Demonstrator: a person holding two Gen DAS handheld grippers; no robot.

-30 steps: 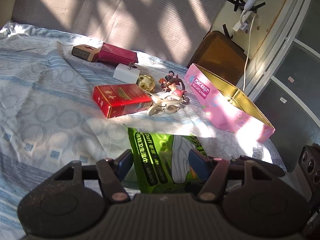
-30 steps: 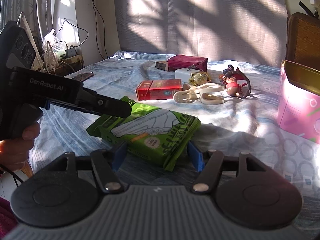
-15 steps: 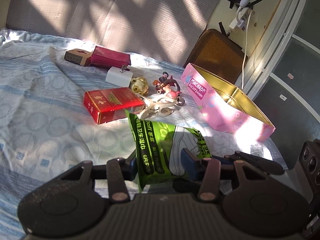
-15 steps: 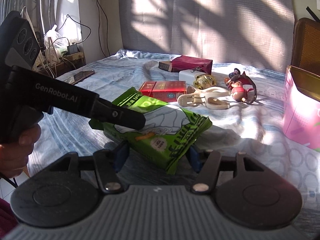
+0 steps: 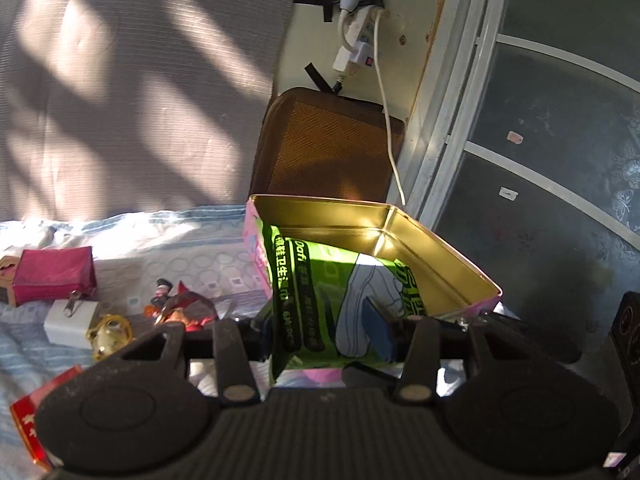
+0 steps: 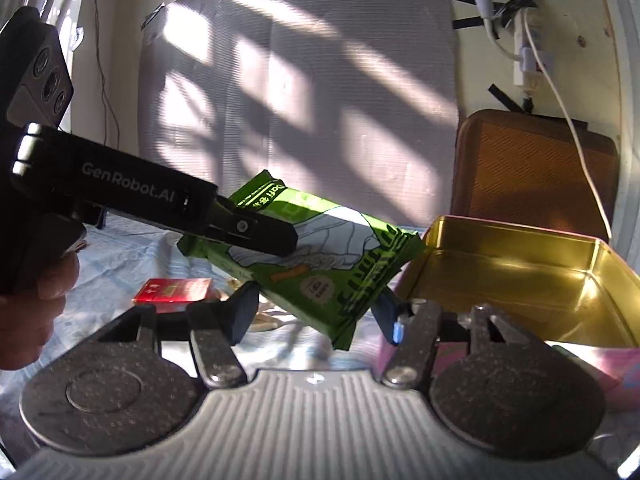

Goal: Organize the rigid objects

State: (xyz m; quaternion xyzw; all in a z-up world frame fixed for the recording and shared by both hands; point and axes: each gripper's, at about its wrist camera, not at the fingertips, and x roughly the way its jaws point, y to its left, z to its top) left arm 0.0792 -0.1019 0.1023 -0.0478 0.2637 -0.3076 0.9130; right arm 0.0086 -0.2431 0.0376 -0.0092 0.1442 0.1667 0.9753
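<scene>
Over the near edge of the gold-lined tin (image 5: 440,258), one green packet (image 5: 320,292) hangs clear of the bed!

Left claw (image 5: 324,330) is clamped on that packet, tilted, its far end poking over the tin's rim; right claw (image 6: 316,312) sits spread apart just under it, gripping nothing. Packet's glossy green, dark lettering down one edge, a pale shoe drawing across the face. On the bedsheet (image 5: 180,240) to the left: one magenta box (image 5: 54,274), one white block (image 5: 70,322), one small figurine (image 5: 180,306), one red box (image 6: 174,290).
</scene>
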